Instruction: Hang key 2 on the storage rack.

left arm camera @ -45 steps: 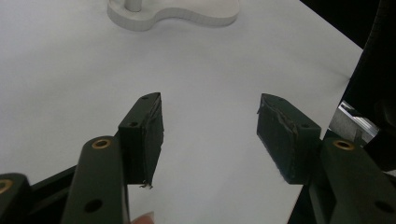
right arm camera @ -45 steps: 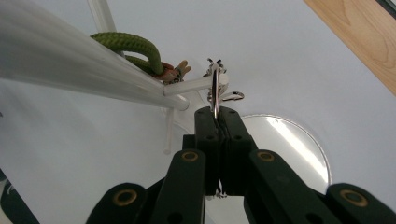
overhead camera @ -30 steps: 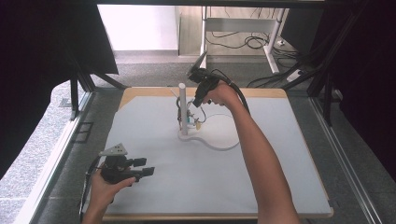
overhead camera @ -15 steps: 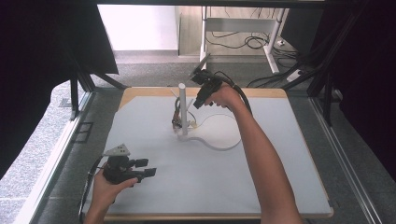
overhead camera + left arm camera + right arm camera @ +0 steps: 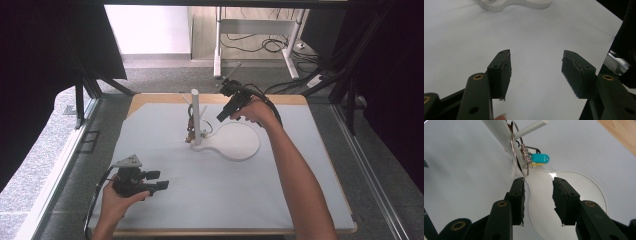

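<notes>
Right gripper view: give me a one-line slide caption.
Open hand-held gripper facing a key ring with a teal tag, hung on a white post's peg above the stand base.

Cut off at the top edge in the left gripper view: white base [image 5: 514, 3]. Too small to make out in the high view: items hanging at the post [image 5: 195, 117].
</notes>
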Tool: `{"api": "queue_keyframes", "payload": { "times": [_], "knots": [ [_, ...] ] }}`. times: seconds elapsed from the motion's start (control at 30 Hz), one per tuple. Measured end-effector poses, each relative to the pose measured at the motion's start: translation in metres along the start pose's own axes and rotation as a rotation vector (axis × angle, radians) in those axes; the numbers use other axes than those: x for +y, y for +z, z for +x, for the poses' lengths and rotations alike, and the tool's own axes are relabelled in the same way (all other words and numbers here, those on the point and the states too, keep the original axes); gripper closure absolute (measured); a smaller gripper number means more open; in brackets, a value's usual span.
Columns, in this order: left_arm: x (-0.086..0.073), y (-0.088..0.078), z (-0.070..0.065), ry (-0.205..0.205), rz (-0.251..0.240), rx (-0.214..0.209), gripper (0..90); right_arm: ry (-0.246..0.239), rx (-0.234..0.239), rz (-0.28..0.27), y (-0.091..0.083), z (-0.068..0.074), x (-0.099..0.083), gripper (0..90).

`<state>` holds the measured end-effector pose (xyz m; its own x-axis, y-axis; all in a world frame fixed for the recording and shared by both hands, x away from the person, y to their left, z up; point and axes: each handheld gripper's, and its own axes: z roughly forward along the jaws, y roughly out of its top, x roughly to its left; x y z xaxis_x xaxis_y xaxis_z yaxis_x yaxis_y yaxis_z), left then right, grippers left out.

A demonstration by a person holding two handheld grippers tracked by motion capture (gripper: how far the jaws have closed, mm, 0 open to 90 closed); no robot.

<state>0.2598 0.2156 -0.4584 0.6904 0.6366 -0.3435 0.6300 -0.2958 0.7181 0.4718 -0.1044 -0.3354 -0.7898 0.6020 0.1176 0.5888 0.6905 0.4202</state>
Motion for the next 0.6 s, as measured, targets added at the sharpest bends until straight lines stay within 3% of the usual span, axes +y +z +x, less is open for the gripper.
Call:
{"api": "queue_keyframes", "payload": {
  "times": [0.6],
  "knots": [
    [0.0,0.003,-0.001,-0.005,0.01,0.007,41.2,0.025,-0.01,-0.081,-0.025,-0.002,-0.072,54.9]
  ]
}}
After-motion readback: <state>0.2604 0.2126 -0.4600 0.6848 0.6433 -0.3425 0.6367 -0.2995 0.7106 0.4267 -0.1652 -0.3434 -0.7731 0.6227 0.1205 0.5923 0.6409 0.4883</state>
